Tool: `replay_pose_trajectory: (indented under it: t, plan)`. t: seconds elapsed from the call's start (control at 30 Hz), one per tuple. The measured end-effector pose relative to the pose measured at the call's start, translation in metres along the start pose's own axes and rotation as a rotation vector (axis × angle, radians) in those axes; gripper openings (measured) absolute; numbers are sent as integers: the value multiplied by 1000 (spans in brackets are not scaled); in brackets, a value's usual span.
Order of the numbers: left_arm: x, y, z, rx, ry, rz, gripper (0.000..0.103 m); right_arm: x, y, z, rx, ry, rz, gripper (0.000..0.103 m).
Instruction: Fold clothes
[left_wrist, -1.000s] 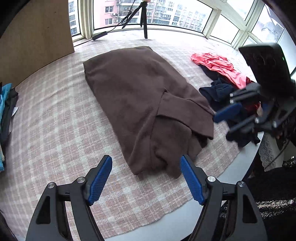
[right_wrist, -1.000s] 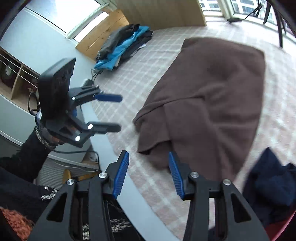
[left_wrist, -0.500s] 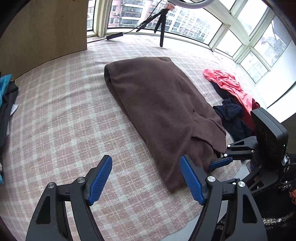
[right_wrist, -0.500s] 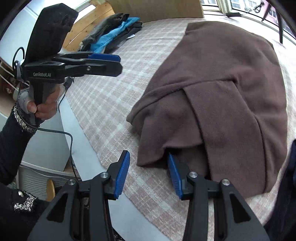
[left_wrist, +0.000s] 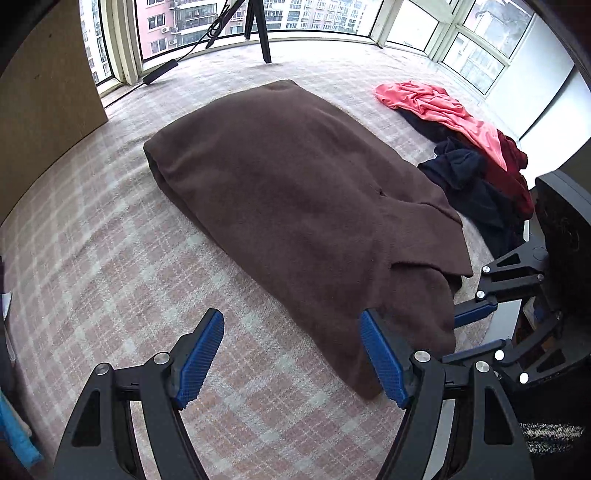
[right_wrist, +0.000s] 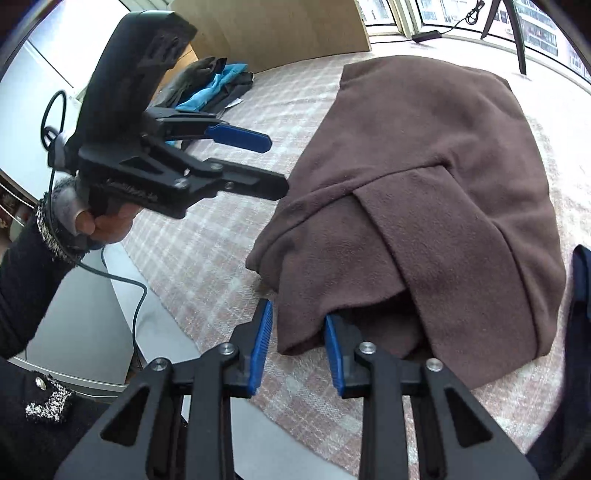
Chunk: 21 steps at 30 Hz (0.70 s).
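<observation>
Brown cloth fills the gap of my right tongs (right_wrist: 297, 341), whose jaws are closing around the near corner of the one brown garment (right_wrist: 436, 192) at the near edge of the desk (right_wrist: 207, 258). My left tongs (left_wrist: 291, 356) hang wide open and empty over the checked cloth beside the garment's near hem. Farther off, one red garment (left_wrist: 443, 110) and one navy garment (left_wrist: 465, 177) lie heaped by the right edge, and one blue pile (right_wrist: 210, 86) at the far left corner.

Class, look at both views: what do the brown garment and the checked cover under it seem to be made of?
Brown garment: probably wool or fleece; matte, fuzzy nap, thick soft folds. Checked cover: apparently a woven textile, with a pink-and-white plaid and a coarse, thready surface. The exact fibre of either cannot be told.
</observation>
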<state>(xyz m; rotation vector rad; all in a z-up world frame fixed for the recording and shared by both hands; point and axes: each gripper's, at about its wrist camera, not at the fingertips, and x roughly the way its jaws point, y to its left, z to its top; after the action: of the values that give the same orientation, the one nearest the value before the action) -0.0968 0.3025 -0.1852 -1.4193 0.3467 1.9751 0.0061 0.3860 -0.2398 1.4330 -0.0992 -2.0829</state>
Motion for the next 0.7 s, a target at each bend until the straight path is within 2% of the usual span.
replay_pose_trajectory:
  t: [0.07,0.1,0.13,0.2,0.3,0.4,0.47,0.53,0.6,0.67,0.7]
  plan:
    - [-2,9,3,-22,-5,-30,74,10,0,1,12,21,-8,25]
    - [-2,13,4,-33,-8,-46,74,15,0,1,19,33,-12,11]
    - [-3,15,5,-28,-10,-45,74,18,-2,0,33,44,-15,7]
    - [1,13,6,6,0,-32,74,13,-8,0,73,45,18,6]
    - [14,5,5,57,32,-18,74,-13,-6,1,55,31,48,5]
    - [35,-7,-4,160,100,72,76,-19,-16,0,84,37,48,5]
    - [36,-4,-6,154,105,87,76,3,-23,-7,157,109,70,5]
    - [29,1,-7,135,110,125,74,7,-19,-21,161,205,125,6]
    - [12,1,-11,137,95,162,73,-20,-15,-31,118,193,135,6]
    - [-9,-10,-13,138,52,137,73,-58,-29,-36,132,118,68,8]
    - [-19,-16,-14,138,30,124,73,-73,-43,-37,160,83,19,14]
